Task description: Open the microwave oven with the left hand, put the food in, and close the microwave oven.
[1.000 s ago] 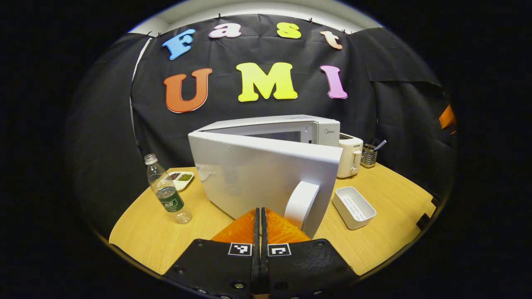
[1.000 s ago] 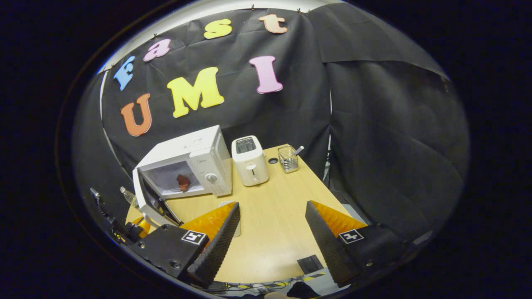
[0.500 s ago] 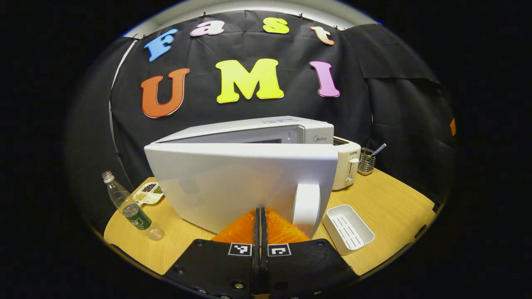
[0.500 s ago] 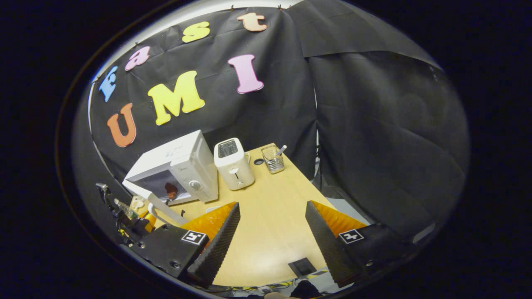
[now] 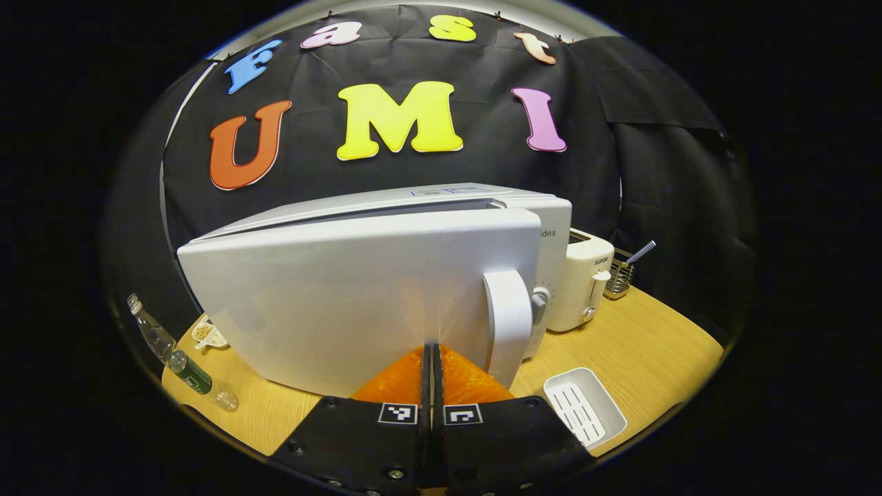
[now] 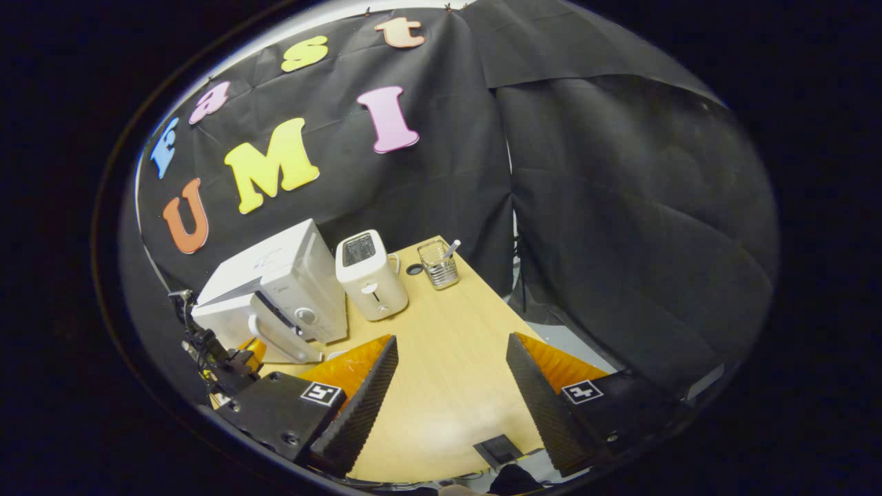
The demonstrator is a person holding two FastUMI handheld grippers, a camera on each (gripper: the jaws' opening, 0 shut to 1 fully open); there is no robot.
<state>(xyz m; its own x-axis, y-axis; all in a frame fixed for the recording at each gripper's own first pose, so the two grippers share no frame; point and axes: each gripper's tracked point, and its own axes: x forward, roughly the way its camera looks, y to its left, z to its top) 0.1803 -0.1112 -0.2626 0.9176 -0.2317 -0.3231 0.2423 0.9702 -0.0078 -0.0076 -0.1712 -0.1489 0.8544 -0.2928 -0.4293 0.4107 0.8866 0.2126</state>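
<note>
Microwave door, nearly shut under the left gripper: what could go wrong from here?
1. The left gripper, fingers together, pushes the microwave door at one low spot beside the handle. It might slide off the smooth panel.
2. A gap still shows along the door's top edge, so stopping now may leave it unlatched.
3. A hard push could shove the microwave toward the toaster close beside it.
</note>
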